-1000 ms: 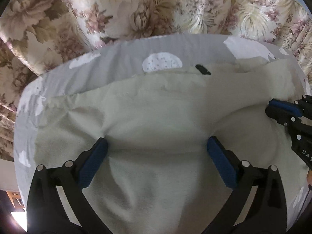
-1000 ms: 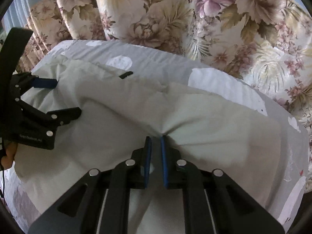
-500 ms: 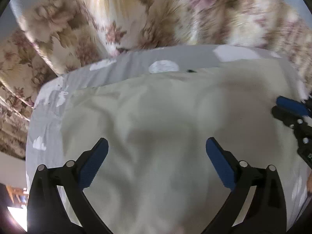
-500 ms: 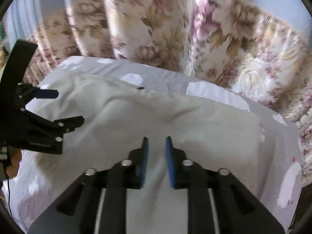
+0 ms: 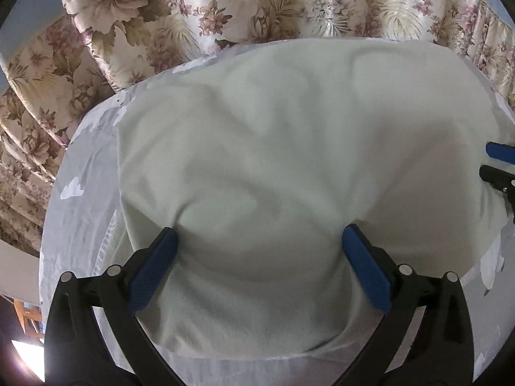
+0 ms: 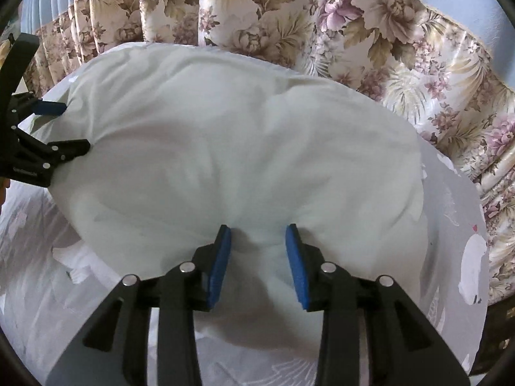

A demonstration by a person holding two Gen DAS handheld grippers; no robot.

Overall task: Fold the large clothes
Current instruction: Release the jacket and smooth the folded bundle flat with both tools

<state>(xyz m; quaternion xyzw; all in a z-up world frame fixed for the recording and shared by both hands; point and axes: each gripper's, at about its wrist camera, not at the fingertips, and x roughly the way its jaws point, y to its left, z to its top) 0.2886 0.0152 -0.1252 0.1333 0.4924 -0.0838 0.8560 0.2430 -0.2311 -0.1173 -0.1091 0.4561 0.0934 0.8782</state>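
A large pale off-white garment [image 5: 289, 160] lies folded over on a grey sheet with white prints [image 5: 83, 199]. It also fills the right wrist view [image 6: 244, 148]. My left gripper [image 5: 259, 241] is wide open, its blue pads resting on the garment's near part. My right gripper [image 6: 259, 234] is open with a smaller gap, fabric lying loose between its pads. The right gripper shows at the right edge of the left wrist view [image 5: 497, 167]. The left gripper shows at the left edge of the right wrist view [image 6: 61, 128], over the garment's left edge.
Floral curtains [image 5: 225, 6] hang close behind the far edge of the surface and also show in the right wrist view [image 6: 418, 48]. The grey sheet [image 6: 457, 225] extends to the right of the garment.
The garment's near half has been carried over the far half, hiding the black tag. My right gripper has opened and let the fabric go. Both grippers sit over the folded cloth.
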